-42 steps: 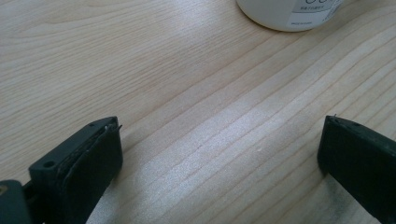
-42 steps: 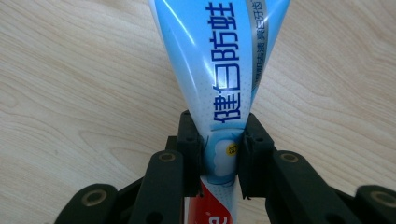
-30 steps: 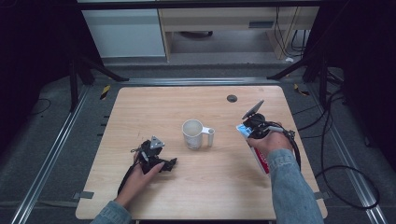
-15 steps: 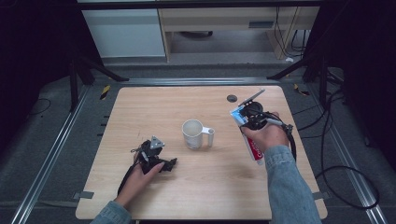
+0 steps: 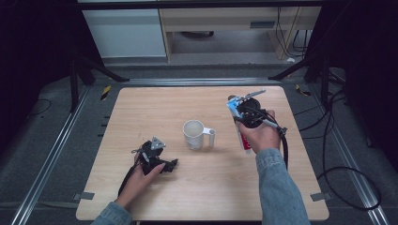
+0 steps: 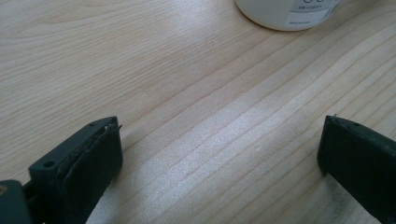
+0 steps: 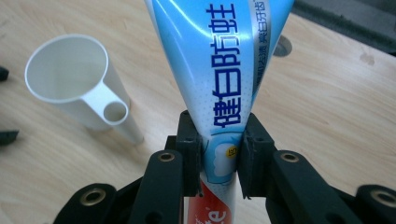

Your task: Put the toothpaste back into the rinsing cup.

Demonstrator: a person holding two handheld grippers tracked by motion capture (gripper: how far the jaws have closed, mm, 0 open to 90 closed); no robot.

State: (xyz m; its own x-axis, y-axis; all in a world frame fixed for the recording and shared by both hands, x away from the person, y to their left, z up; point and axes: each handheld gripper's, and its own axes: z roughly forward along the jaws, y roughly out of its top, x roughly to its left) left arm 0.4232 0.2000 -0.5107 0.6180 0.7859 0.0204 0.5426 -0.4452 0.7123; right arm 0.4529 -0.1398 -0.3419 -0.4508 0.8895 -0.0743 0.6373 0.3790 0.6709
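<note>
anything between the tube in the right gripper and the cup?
Nothing visible. The right gripper is shut on the tube, held above the table. The cup stands upright and empty to its side, mouth uncovered, with bare wood between them. The left gripper rests open on the cup's far side, clear of that path.

A light wooden tabletop (image 5: pixel 202 197) with rounded corners stands on a grey carpeted floor (image 5: pixel 47 154). Metal rails (image 5: pixel 44 161) run along both its sides and behind it. Beyond it stand a white cabinet (image 5: pixel 124 33) and a pale wooden shelf unit (image 5: pixel 220 23). Black cables (image 5: pixel 342 159) lie on the floor at the right; the surroundings are dark.
</note>
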